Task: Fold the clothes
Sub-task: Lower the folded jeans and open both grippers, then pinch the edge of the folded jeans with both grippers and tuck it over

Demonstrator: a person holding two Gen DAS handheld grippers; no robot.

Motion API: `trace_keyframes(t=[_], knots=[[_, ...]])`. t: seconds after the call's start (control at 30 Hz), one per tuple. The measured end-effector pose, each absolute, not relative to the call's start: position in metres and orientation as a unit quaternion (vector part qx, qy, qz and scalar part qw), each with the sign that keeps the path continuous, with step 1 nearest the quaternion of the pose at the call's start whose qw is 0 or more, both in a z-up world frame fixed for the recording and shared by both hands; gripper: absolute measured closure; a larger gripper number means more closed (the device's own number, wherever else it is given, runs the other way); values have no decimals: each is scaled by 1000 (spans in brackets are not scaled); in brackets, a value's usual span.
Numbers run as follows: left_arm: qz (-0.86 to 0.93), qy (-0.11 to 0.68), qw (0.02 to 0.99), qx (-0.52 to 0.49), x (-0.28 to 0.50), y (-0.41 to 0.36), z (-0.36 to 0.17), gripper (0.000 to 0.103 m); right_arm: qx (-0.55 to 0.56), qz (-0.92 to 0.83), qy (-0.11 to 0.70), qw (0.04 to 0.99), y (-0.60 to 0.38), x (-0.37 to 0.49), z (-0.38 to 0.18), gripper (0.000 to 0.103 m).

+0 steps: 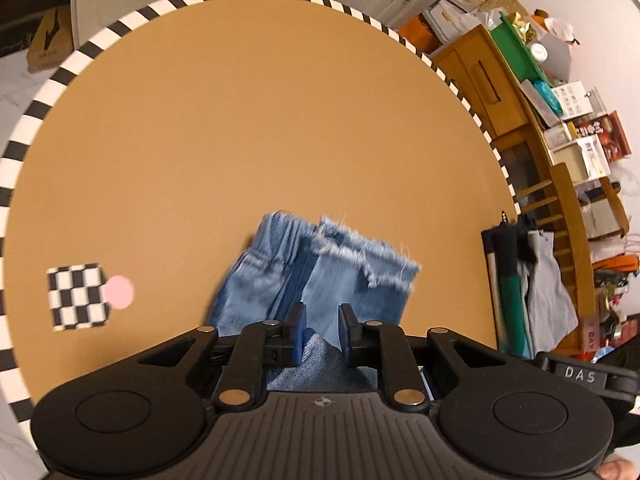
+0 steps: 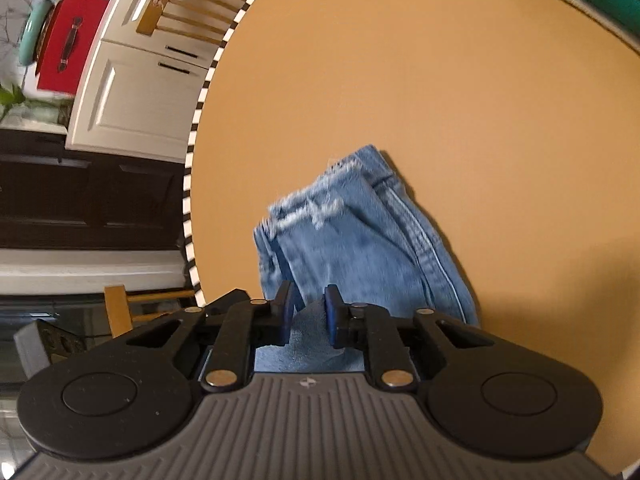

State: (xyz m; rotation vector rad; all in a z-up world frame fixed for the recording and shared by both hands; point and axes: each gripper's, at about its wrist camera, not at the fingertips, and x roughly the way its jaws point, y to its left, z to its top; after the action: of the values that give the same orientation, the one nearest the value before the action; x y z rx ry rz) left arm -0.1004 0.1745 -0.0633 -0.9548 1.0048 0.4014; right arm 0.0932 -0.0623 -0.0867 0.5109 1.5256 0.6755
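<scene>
Jaws of both left gripper [image 1: 322,330] and right gripper [image 2: 307,312] pinch soft, heavy denim shorts [image 1: 320,272] at near corners; they drape limply.

One pair of denim shorts [image 1: 316,276], one round table [image 1: 240,120], one checkerboard marker [image 1: 78,295] — perhaps three hanging garments [image 1: 536,292].

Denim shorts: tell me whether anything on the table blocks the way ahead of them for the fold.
Nothing visible does. Both the left gripper and right gripper already pinch the denim shorts, and the tan table beyond them lies bare. The checkered marker sits off to the side.
</scene>
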Motion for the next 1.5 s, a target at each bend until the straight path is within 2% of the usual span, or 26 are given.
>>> trace_keyframes(t=[0.2,0.47,0.57,0.63,0.7,0.8,0.93,1.13,1.2,1.33,1.5], knots=[[203,433,760,-441,-65,193,-66,85,249,293,653,653,-61,126,-92,97],[270,426,747,-433,-36,208,-108,88,254,256,659,661,-44,155,-128,98],[287,395,756,-436,-43,215,-111,87,276,236,655,663,-49,162,-139,98],[305,363,765,-435,-53,226,-101,86,281,227,647,672,-53,166,-141,94],[313,340,782,-418,-65,236,-81,81,248,236,621,705,-56,169,-122,93],[255,328,833,-366,-92,226,-44,77,164,347,564,732,-54,139,-75,90],[180,328,878,-297,-138,160,-33,74,77,449,512,728,-49,69,-46,81],[155,342,900,-221,-141,81,-92,74,-10,455,492,742,-15,19,-76,80],[171,331,911,-176,-129,75,-103,76,-54,435,484,757,-4,16,-89,80],[179,340,913,-136,-99,79,-124,76,-74,400,476,780,8,31,-104,84],[199,338,911,-130,-80,92,-137,90,-89,390,457,794,18,45,-130,93]])
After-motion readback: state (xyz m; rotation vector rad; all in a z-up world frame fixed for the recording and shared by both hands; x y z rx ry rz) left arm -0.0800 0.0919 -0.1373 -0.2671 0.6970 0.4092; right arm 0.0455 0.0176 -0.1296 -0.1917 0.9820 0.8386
